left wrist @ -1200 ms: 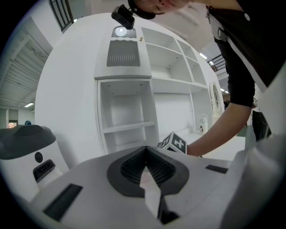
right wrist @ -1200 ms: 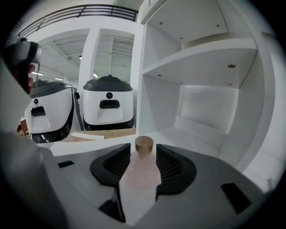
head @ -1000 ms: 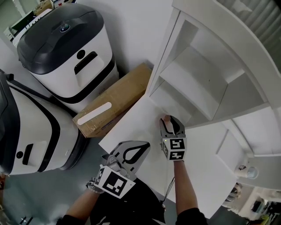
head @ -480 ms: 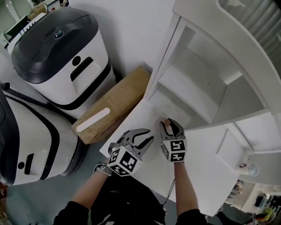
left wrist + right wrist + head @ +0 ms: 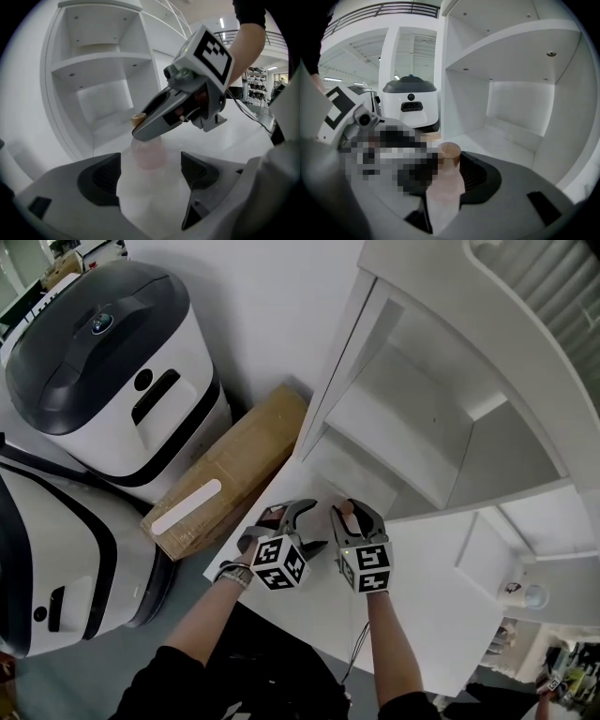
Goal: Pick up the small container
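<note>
The small container (image 5: 446, 187) is a pale pink bottle with a wooden cap (image 5: 450, 151). My right gripper (image 5: 445, 174) is shut on it over the white table (image 5: 427, 610). In the left gripper view the container (image 5: 149, 152) shows just beyond the fingertips, under the right gripper (image 5: 185, 105), with its cap (image 5: 138, 119) poking out. My left gripper (image 5: 150, 171) has wide jaws that are opening, and its pads are apart from the bottle. In the head view the left gripper (image 5: 292, 523) and right gripper (image 5: 345, 517) sit side by side, tips nearly meeting.
A white shelf unit (image 5: 422, 418) with bare compartments stands right behind the grippers. A long cardboard box (image 5: 225, 474) lies on the floor left of the table. Two large white-and-dark machines (image 5: 103, 381) stand further left.
My left gripper has moved up and right from the table's near edge to beside the right gripper, and its jaws have gone from shut to wide. The right gripper has barely moved.
</note>
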`<action>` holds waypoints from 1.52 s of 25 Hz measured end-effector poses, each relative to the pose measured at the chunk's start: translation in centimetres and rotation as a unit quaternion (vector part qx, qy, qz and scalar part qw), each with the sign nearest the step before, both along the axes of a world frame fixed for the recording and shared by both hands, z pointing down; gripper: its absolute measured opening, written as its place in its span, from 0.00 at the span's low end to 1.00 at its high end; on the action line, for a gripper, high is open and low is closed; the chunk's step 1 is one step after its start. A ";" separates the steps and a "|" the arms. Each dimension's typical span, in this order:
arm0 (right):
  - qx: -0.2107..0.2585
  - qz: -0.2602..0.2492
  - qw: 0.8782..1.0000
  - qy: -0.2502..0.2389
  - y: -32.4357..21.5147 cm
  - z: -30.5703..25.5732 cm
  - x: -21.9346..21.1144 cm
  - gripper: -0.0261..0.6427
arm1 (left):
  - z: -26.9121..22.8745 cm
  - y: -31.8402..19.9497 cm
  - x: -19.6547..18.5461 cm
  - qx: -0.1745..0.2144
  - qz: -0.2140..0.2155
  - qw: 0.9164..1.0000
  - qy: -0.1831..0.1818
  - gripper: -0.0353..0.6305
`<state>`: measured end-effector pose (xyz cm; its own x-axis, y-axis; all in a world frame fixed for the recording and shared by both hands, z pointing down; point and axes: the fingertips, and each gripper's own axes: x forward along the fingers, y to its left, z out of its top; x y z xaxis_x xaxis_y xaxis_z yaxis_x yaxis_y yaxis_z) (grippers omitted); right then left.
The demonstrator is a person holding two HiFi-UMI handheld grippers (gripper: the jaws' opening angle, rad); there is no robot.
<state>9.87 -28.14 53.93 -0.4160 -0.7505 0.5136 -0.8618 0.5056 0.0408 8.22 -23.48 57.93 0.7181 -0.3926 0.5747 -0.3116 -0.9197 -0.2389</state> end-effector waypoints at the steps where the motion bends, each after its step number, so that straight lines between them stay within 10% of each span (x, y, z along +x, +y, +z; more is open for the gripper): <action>1: -0.003 -0.002 1.000 0.002 0.1 0.0 0.0 0.26 | 0.5 -0.2 0.3 -0.001 0.003 1.000 -0.007 0.64; 38: 0.000 -0.006 1.000 -0.001 0.5 0.0 -0.4 0.26 | 2.8 -2.7 5.2 -0.043 0.071 0.996 -0.034 0.65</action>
<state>9.43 -27.67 53.91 -0.4263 -0.7449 0.5133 -0.8553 0.5167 0.0396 13.38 -26.17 60.69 0.7208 -0.2365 0.6515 -0.1617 -0.9714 -0.1736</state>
